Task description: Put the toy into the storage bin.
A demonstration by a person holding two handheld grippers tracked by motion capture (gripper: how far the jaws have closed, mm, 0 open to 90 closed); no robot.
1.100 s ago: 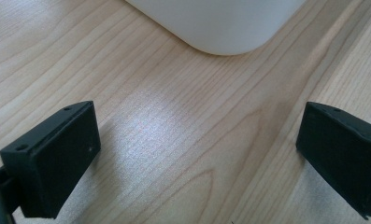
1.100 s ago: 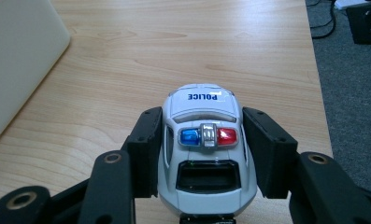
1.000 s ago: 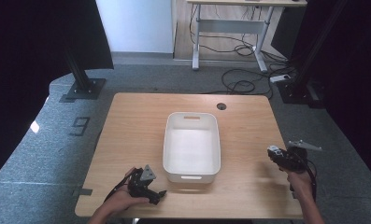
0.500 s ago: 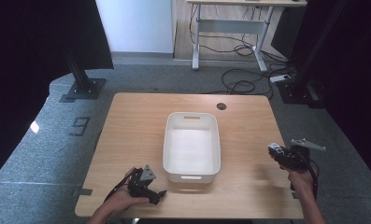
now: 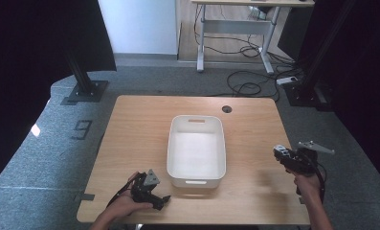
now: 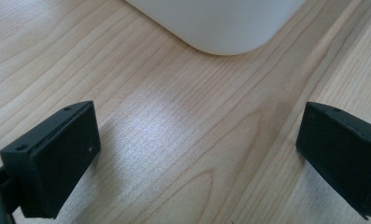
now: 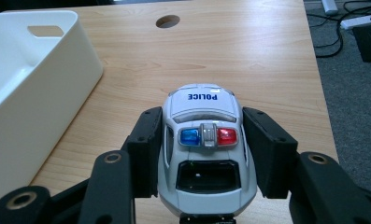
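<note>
Already clamped by its sides in the right gripper [image 7: 203,154], the toy police car [image 7: 203,140] sits right of the white bin [image 5: 196,148], while the left gripper [image 6: 197,154] rests wide open.

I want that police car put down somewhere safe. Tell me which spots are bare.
The white bin is empty inside, the roomiest spot. Bare wood runs left of it to the table edge, and behind it around the round cable hole. The strip between the bin and the right tongs holding the police car is free. It is tight by the left tongs.
</note>
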